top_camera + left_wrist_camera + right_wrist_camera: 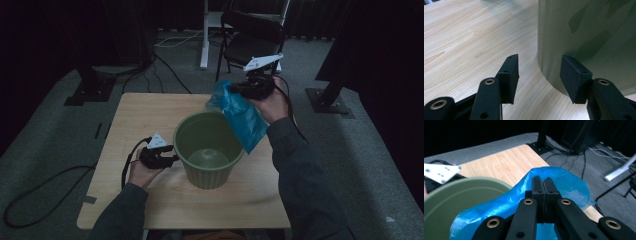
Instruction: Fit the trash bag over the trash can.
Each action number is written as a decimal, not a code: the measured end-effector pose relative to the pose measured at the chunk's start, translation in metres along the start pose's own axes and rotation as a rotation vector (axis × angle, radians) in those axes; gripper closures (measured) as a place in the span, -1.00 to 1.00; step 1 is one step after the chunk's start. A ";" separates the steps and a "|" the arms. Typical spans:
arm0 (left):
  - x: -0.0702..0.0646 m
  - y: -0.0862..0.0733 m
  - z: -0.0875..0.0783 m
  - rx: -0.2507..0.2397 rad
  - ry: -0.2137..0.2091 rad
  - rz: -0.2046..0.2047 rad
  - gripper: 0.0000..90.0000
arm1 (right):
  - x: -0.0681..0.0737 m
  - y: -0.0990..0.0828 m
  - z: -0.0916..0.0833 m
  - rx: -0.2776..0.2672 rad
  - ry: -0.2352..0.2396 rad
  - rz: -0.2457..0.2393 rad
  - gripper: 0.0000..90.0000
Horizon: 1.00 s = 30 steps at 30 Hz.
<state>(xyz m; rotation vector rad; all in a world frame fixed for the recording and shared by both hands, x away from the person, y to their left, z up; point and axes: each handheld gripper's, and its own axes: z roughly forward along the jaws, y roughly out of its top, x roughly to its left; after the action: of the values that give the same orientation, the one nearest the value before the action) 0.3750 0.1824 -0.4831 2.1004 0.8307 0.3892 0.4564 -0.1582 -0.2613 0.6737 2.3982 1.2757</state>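
A green ribbed bin (pixel 209 150) stands upright in the middle of the wooden table (pixel 145 115), its mouth up. A blue plastic bag (pixel 241 115) hangs over the bin's far right rim, held up by my right gripper (pixel 239 88), which is shut on the bag's top. In the right gripper view the shut jaws pinch the blue bag (pixel 569 185) above the bin's rim (pixel 461 185). My left gripper (pixel 171 156) rests low on the table at the bin's left side, open. In the left gripper view its fingertips (pixel 510 72) flank the bin's wall (pixel 586 32).
A black folding chair (pixel 250 37) and a white stand leg (pixel 204 35) stand on the grey carpet behind the table. Black stand bases (pixel 87 90) and cables lie on the floor at left and right.
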 end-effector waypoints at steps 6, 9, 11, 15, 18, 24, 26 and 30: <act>-0.002 0.002 0.001 -0.001 -0.005 0.007 0.09 | 0.015 0.019 0.010 -0.030 0.044 -0.017 1.00; -0.003 0.002 0.001 -0.004 -0.006 0.010 0.09 | 0.026 0.027 0.018 -0.031 0.064 -0.038 1.00; -0.003 0.002 0.001 -0.004 -0.007 0.010 0.09 | 0.033 0.033 0.024 -0.035 0.079 -0.052 1.00; -0.003 0.003 -0.001 -0.011 -0.008 0.011 0.09 | 0.046 0.040 0.034 -0.046 0.109 -0.070 1.00; -0.002 0.003 -0.002 -0.015 -0.006 0.010 0.09 | 0.053 0.037 0.040 -0.029 0.116 -0.089 1.00; -0.001 0.003 -0.003 -0.014 -0.002 0.008 0.08 | 0.063 0.021 0.047 0.015 0.112 -0.115 1.00; -0.001 0.003 -0.003 -0.014 -0.001 0.007 0.08 | 0.067 0.018 0.049 0.033 0.103 -0.135 1.00; -0.001 0.003 -0.003 -0.015 0.001 0.006 0.08 | 0.072 0.015 0.050 0.036 0.098 -0.147 1.00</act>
<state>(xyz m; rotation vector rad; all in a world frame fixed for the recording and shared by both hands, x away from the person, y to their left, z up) 0.3743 0.1822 -0.4793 2.0891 0.8199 0.3980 0.4255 -0.0766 -0.2811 0.4444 2.5030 1.2336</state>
